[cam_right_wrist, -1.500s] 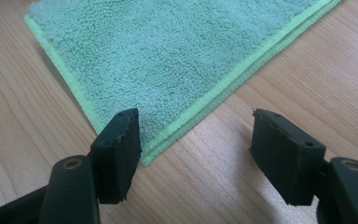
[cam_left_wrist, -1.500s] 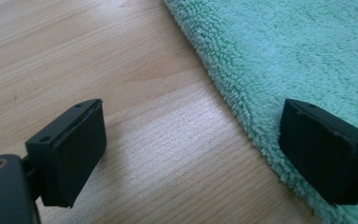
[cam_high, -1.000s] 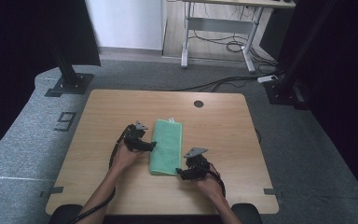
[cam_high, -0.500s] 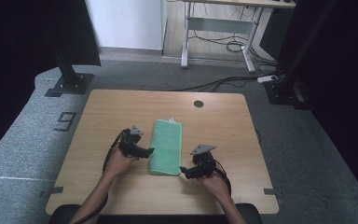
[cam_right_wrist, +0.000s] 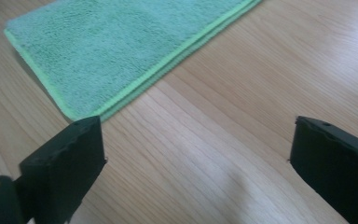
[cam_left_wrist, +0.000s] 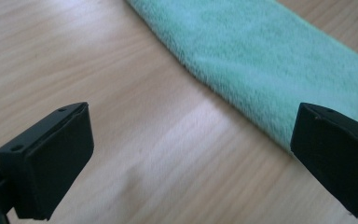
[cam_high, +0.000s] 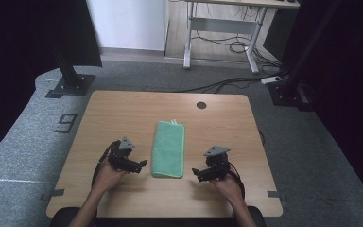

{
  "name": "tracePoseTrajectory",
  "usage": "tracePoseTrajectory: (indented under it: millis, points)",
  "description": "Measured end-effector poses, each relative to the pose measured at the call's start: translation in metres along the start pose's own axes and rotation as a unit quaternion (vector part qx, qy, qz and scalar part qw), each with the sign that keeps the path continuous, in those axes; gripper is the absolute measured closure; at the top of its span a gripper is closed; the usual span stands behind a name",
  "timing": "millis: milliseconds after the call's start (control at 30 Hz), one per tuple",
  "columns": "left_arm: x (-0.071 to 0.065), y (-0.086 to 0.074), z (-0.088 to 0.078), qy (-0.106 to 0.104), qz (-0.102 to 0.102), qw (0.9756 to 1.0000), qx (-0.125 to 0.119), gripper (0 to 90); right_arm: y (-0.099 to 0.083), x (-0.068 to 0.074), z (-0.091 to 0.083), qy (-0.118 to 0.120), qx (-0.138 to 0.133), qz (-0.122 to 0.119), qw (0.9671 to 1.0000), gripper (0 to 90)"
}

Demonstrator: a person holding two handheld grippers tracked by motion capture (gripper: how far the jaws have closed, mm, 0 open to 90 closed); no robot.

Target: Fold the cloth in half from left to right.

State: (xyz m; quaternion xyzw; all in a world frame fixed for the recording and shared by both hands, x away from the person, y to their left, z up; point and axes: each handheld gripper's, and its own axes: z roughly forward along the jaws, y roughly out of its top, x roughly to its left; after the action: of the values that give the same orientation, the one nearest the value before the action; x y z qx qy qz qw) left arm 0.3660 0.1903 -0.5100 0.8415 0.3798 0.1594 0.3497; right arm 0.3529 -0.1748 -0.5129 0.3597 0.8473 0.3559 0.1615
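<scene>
Two bare forearms are seen at the bottom of the high view, no sleeves worn. The left hand-held gripper [cam_high: 143, 163], lower left of centre, is built in black, topped by a grey three-cornered plate, with a black cable looped beside it. The right hand-held gripper [cam_high: 195, 172], lower right of centre, is matched: black body, grey plate, trailing cable. In both gripper views, blocky matt-black jaws with small screw holes are shown.

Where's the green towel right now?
The folded green towel lies flat mid-table in the high view, between the left gripper and the right gripper, touching neither.
</scene>
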Motion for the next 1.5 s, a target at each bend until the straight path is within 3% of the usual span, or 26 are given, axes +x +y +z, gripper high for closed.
tracePoseTrajectory:
  millis: [333,600,733,1000,1500]
  points:
    - [0.000,-0.034,-0.011,0.004,-0.004,1.0000,0.003,0.0,-0.017,-0.012,-0.011,-0.018,-0.003,0.017,0.9997,0.0]
    - [-0.001,-0.050,-0.005,0.004,0.002,0.9997,0.024,0.0,-0.029,-0.020,-0.009,-0.027,0.006,0.031,0.9992,0.0]
    - [-0.002,-0.055,-0.001,-0.004,0.004,0.9996,0.029,0.0,-0.036,-0.022,-0.004,-0.027,0.016,0.031,0.9990,0.0]
    - [-0.001,-0.054,0.000,-0.001,-0.002,0.9994,0.034,0.0,-0.046,-0.022,0.007,-0.025,0.028,0.028,0.9989,0.0]
    - [-0.001,-0.055,0.000,0.001,-0.007,0.9993,0.036,0.0,-0.051,-0.023,0.011,-0.019,0.003,0.037,0.9991,0.0]
